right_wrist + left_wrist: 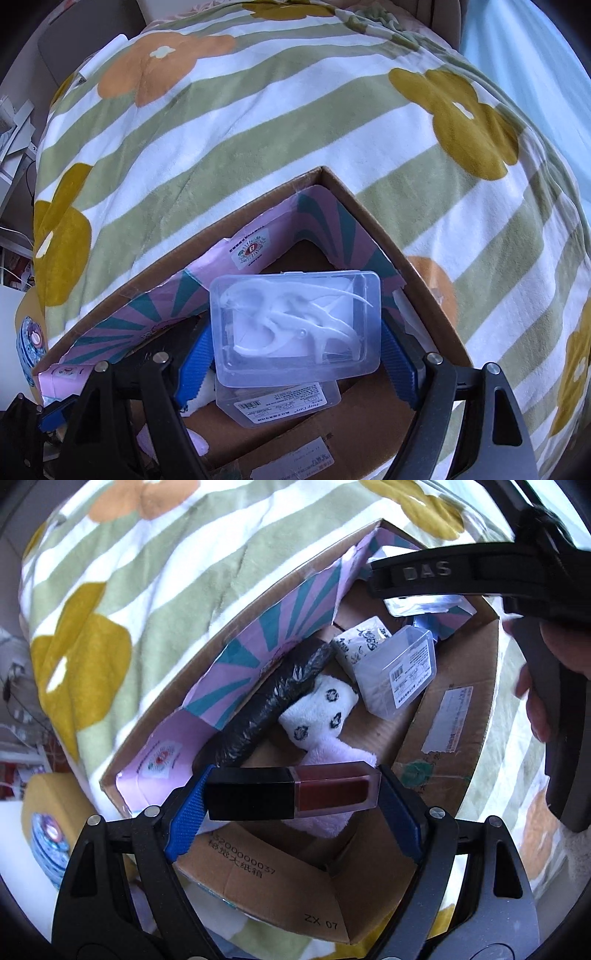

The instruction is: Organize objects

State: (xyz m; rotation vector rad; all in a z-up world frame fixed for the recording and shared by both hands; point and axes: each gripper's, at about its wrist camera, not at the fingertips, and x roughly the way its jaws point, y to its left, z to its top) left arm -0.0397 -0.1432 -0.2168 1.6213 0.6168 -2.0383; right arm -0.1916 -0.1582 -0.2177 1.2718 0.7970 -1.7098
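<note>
Between left tool (291, 794) pads: lip gloss (291, 794)

left gripper (291, 797) clamps lip gloss (291, 794) above cardboard box (447, 716).

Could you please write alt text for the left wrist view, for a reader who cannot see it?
The left gripper clamps a lip gloss tube, black cap and red body, crosswise above an open cardboard box. Inside lie a black wrapped roll, a white patterned cloth and a clear plastic case.
</note>
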